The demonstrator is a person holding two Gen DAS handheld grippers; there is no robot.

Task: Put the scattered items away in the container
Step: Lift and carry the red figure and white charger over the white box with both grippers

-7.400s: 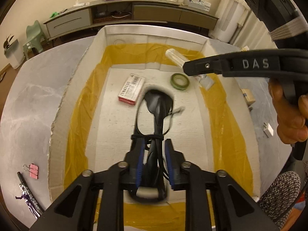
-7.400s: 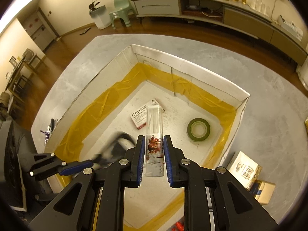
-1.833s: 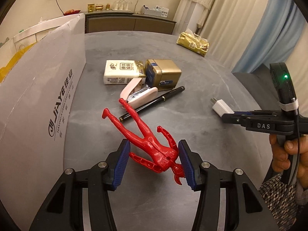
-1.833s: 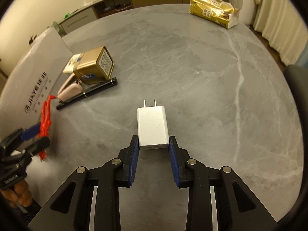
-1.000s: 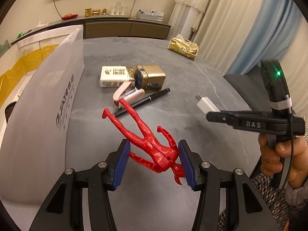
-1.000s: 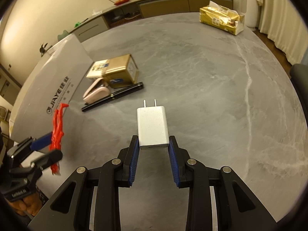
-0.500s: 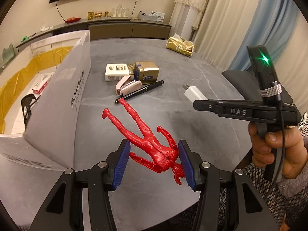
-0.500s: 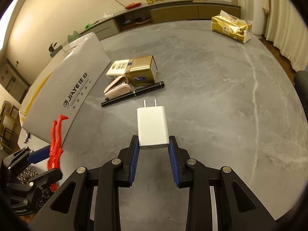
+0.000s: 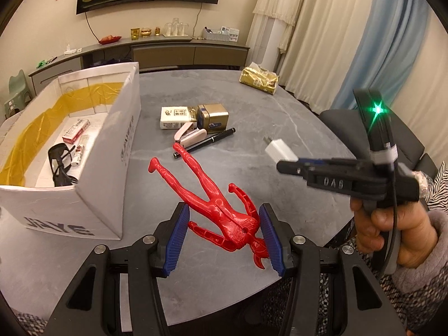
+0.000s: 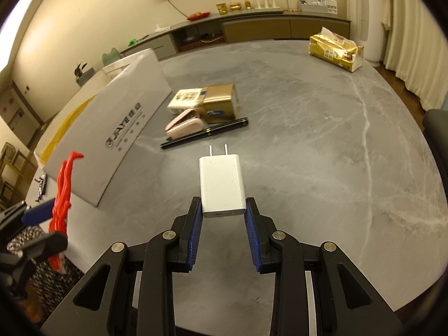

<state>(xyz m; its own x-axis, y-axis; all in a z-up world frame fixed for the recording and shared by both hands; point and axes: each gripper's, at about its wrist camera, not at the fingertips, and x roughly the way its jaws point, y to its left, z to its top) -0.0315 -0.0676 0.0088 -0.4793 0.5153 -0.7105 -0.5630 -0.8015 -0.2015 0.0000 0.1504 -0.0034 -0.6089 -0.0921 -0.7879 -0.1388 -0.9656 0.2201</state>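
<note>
Both hand-held grippers have risen since half a second ago, so more of the box's inside shows in the left wrist view.

Nearest in that view, at lower centre, the left hand-held gripper clamps a red toy figure by its torso between blue pads, legs pointing to the upper left. Beyond it lies the grey table. At the right, a hand grips the right hand-held gripper, seen side-on, with a white charger plug sticking out of its tip. At the left stands the white cardboard box; only this view looks into it, showing yellow lining, black glasses, a red-and-white packet and a small tube. Farther off sit a pink stapler, a black pen, a gold tin and a white carton, then a gold tissue pack near the far edge.

The right wrist view shows the right hand-held gripper head-on, closed on the charger plug, prongs pointing away. At the lower left the left hand-held gripper carries the toy figure edge-on. The box shows mostly its printed outer wall here. This view alone shows small dark items on the table at the left edge, too small to identify.
</note>
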